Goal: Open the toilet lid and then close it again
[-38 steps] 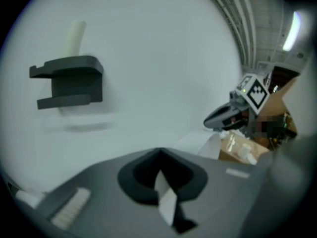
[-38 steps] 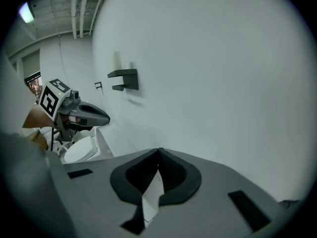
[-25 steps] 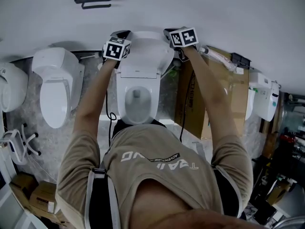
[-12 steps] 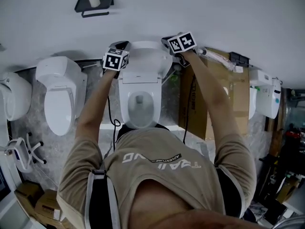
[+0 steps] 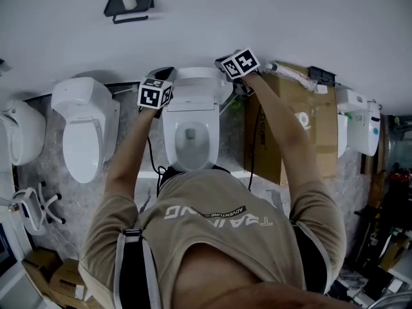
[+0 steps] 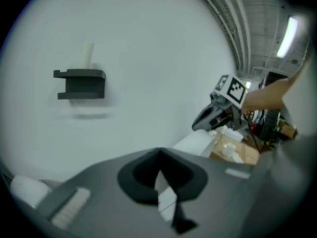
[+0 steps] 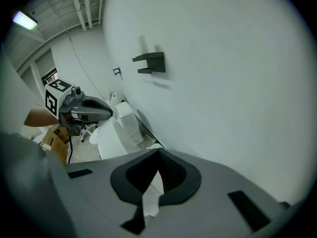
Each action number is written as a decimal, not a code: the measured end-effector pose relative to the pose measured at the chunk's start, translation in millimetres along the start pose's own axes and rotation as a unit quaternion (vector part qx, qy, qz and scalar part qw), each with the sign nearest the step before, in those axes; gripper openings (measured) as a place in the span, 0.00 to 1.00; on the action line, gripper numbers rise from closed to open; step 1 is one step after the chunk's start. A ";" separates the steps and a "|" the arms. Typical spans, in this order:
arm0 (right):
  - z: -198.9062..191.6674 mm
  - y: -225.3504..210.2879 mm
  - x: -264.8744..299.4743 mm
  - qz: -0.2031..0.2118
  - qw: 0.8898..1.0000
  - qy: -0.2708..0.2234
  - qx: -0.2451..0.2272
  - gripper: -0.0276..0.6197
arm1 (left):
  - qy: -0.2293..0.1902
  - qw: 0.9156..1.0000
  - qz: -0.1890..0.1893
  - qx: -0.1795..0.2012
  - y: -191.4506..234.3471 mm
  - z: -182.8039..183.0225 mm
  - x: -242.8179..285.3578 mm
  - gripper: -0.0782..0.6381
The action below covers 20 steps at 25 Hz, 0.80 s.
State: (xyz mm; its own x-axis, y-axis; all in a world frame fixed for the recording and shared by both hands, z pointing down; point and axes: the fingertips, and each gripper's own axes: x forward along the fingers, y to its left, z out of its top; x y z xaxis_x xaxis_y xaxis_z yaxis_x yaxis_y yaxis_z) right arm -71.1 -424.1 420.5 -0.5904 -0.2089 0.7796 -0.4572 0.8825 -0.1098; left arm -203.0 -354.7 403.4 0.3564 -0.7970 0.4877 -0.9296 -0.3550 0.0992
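In the head view the white toilet stands against the wall with its bowl [image 5: 188,140] uncovered and the toilet lid [image 5: 196,85] raised at the back. My left gripper [image 5: 154,94] is at the lid's left edge and my right gripper [image 5: 239,64] at its upper right corner. In the left gripper view the left gripper [image 6: 159,155] has its jaws meeting at the tips, with a thin white strip showing behind them. The right gripper [image 7: 158,153] looks the same in its own view. Whether either one touches the lid is hidden.
A second white toilet [image 5: 84,127] stands to the left and a third [image 5: 22,131] at the far left. A cardboard box [image 5: 290,127] leans right of the toilet, beside a white unit [image 5: 360,124]. A black shelf [image 5: 129,6] hangs on the wall above.
The left gripper has drawn a little toward the person along the lid's left edge. The lid looks shorter from above than a second ago. The right gripper stays at the top right corner.
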 end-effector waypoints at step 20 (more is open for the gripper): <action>-116.7 125.6 -39.8 -0.023 0.997 -0.043 0.057 0.06 | 0.067 0.992 -0.102 -0.019 -92.3 -104.7 -93.9 0.11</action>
State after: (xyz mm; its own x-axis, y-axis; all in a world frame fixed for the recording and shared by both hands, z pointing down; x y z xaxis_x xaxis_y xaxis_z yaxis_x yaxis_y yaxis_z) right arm -27.5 -255.8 447.6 -0.6194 -0.2886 0.7301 -0.5552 0.8185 -0.1475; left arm -160.6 -195.9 439.3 0.5243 -0.6369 0.5652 -0.8431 -0.4814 0.2396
